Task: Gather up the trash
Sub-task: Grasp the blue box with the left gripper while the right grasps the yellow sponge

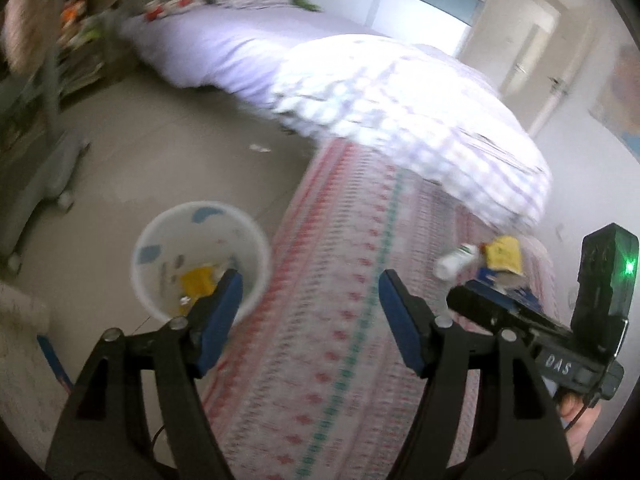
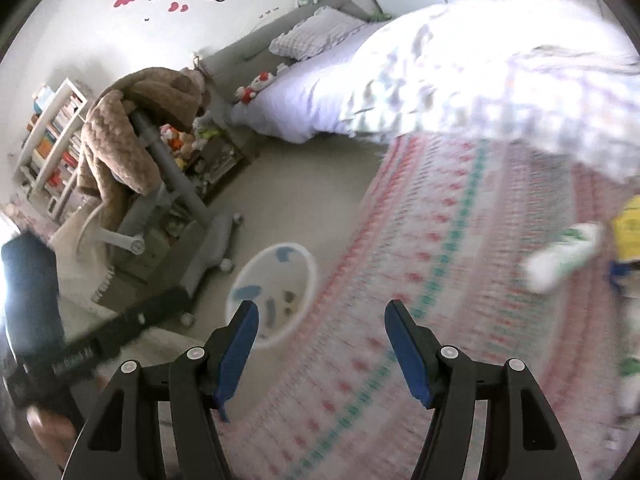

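Both claws hang above the bedroom floor with their blue pads spread apart and nothing between them. The left claw (image 1: pixel 310 292) points down at the edge of a patterned rug (image 1: pixel 332 320), with a white waste bin (image 1: pixel 256 248) on the bare floor just to its left. Inside the bin lie a yellow wrapper (image 1: pixel 196 282) and a few small scraps too blurred to tell. The right claw (image 2: pixel 320 320) is likewise open and empty, and in its view the same bin (image 2: pixel 308 280) stands beside the rug's border, near the wheeled base of a grey chair (image 2: pixel 200 256).

On the rug, to the right and close to the foot of the bed (image 1: pixel 224 40), trash remains uncollected: a white bottle (image 2: pixel 560 256) lying on its side and, just beside it, a yellow packet (image 2: pixel 630 228). In the left view the bottle (image 1: pixel 456 260) and packet (image 1: pixel 502 254) sit just past the other claw's black body. A checked quilt (image 1: pixel 400 112) hangs over the bed's edge above the rug.
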Demonstrator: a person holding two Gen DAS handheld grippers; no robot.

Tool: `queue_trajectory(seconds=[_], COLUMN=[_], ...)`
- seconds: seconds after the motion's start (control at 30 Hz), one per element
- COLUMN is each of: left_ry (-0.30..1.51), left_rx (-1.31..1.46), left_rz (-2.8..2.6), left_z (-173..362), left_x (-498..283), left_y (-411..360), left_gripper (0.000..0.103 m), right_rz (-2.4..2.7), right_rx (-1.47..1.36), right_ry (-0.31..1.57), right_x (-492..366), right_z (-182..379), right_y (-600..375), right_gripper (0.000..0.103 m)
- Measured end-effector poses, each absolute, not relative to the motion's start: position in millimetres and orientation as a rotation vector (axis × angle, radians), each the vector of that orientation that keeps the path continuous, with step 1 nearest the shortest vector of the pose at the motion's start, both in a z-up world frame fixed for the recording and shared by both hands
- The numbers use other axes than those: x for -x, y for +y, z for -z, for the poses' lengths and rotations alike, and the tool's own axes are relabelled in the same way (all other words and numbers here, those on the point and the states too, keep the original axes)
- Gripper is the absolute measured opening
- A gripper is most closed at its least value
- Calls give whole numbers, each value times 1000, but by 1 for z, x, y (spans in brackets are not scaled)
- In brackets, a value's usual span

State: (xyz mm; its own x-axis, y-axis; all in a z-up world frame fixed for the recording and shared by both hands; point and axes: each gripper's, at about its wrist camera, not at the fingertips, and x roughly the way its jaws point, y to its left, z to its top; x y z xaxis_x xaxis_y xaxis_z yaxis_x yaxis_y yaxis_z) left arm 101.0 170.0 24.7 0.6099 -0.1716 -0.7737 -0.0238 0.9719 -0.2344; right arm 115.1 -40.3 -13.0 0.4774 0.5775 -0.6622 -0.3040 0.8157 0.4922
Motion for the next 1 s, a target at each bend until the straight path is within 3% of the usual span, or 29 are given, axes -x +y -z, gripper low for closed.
queue_trajectory(seconds=[0.5, 1.0], left_ry=[924, 968], left_rx=[-67, -247], left_rz=[313, 470], left_z=[-40, 26], left_x=[-96, -168], left_y=[-4, -148], left_gripper=[74, 74], right_rz=[-230, 71], right_rx=[-481, -782], right_ry=[782, 892], right_x=[-45, -51], right_z=[-42, 52], right_y=[-262, -382], right_gripper=[68, 68])
